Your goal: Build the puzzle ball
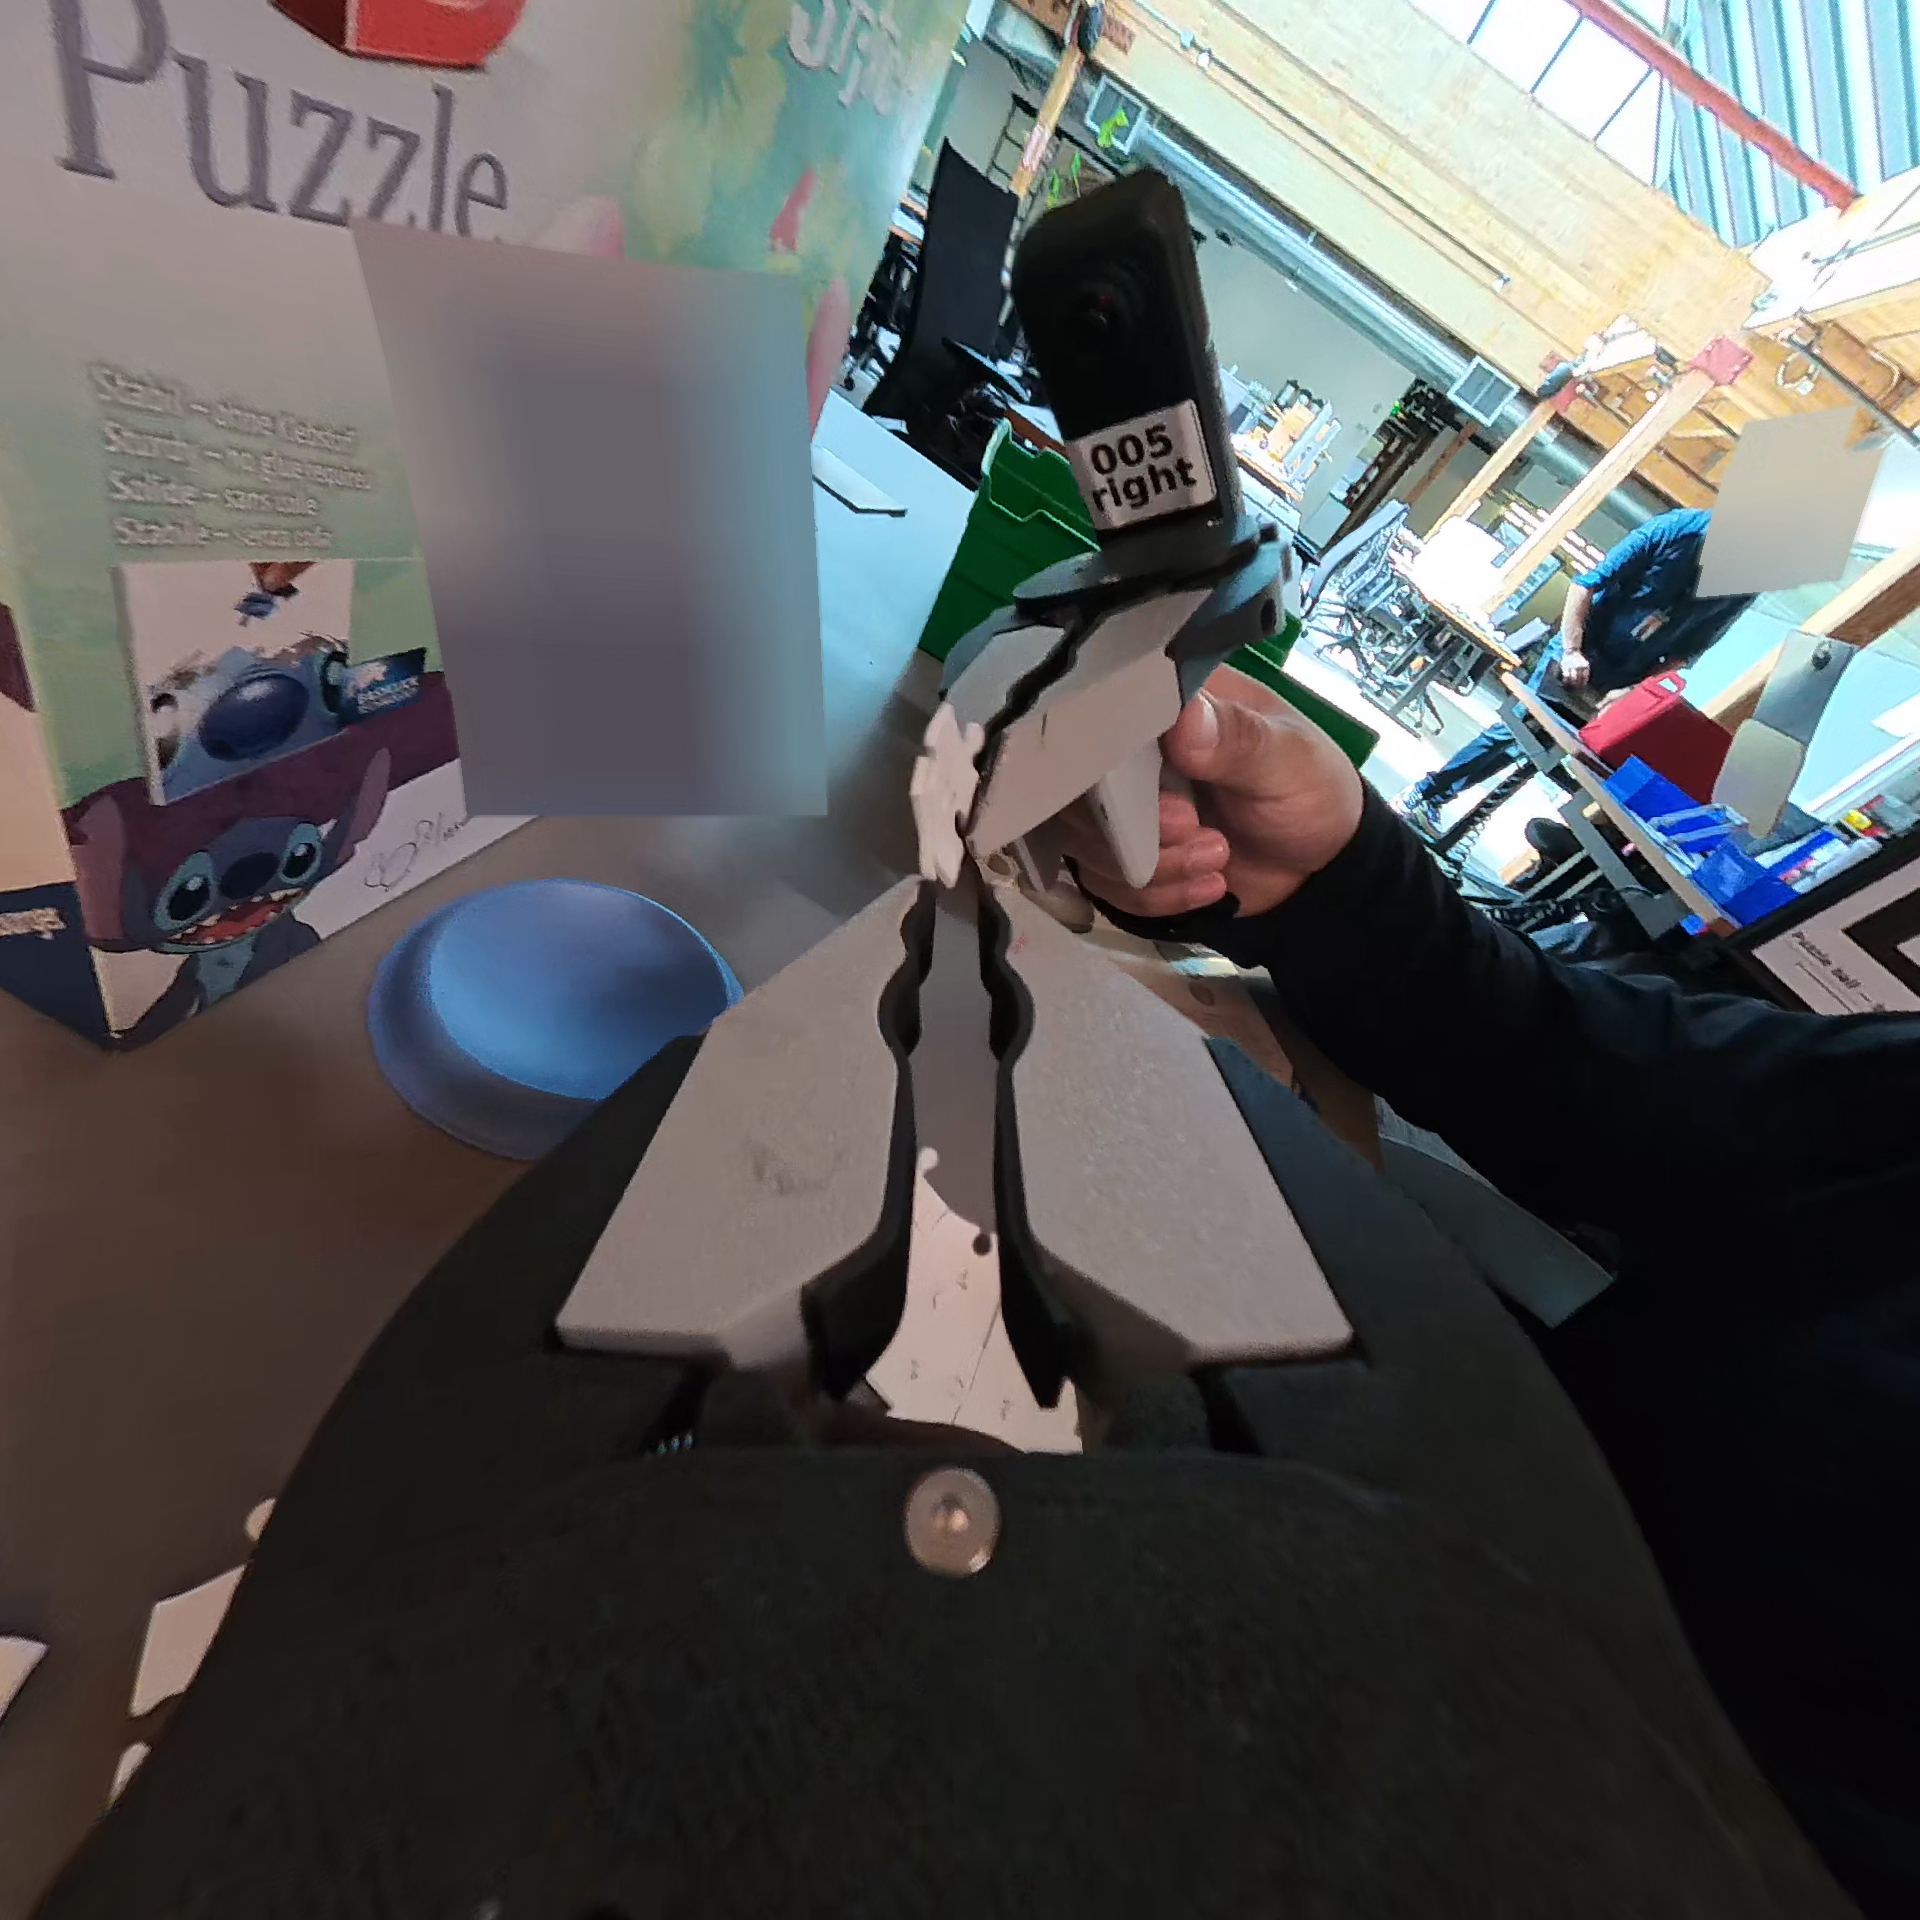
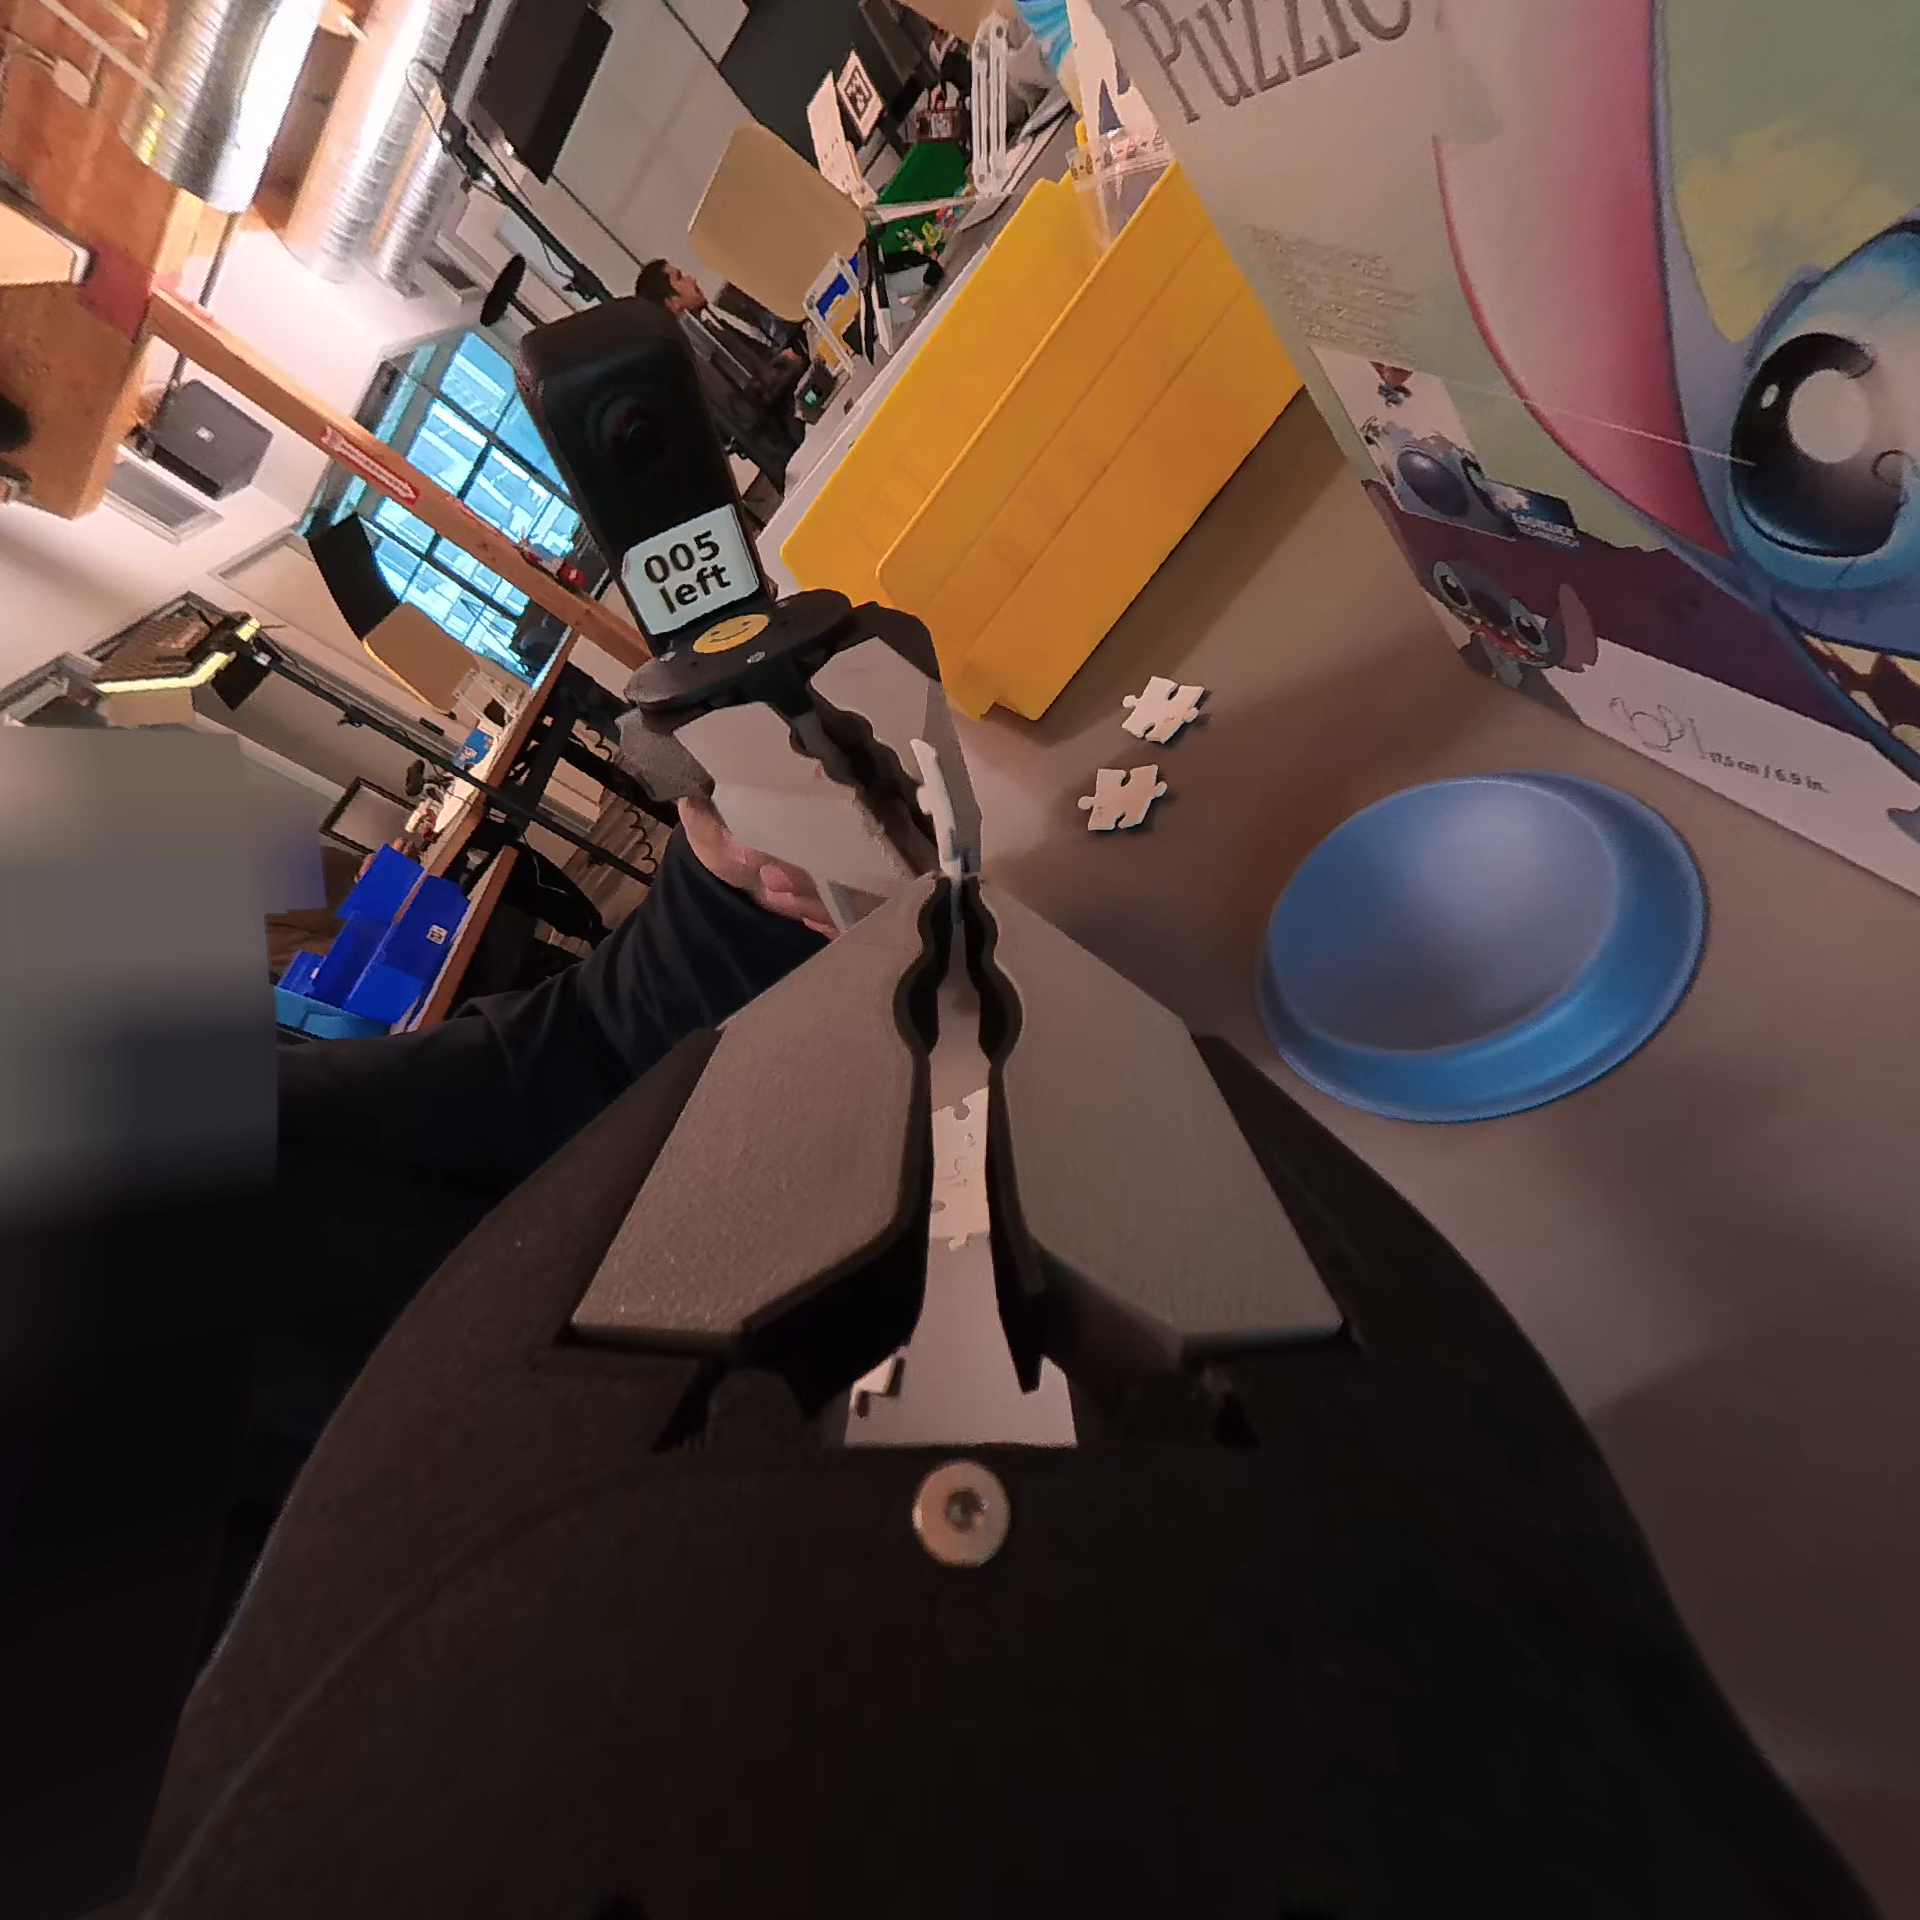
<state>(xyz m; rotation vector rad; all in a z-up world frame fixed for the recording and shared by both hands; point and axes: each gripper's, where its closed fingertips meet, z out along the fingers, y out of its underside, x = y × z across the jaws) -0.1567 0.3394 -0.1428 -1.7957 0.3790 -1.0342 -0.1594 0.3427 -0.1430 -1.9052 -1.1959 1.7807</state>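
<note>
A white puzzle piece (image 1: 945, 800) is pinched in the tips of my right gripper (image 1: 975, 847), held in the air above the table. In the right wrist view the piece (image 2: 932, 790) stands edge-on, rising from my right gripper (image 2: 951, 888), which is shut on it. My left gripper (image 1: 948, 899) meets it tip to tip. Its jaws stand a narrow gap apart at the piece's lower edge, and I cannot tell whether they pinch it. The blue dome-shaped base (image 1: 551, 1008) sits on the table to the left, also seen in the right wrist view (image 2: 1475, 935).
The tall puzzle box (image 1: 208, 520) stands behind the dome. Two loose white pieces (image 2: 1164, 709) (image 2: 1122, 798) lie near a yellow bin (image 2: 1039, 468). A green bin (image 1: 997, 551) sits farther back. More white pieces (image 1: 187, 1652) lie at my lower left. The tips of both grippers are at nearly the same place.
</note>
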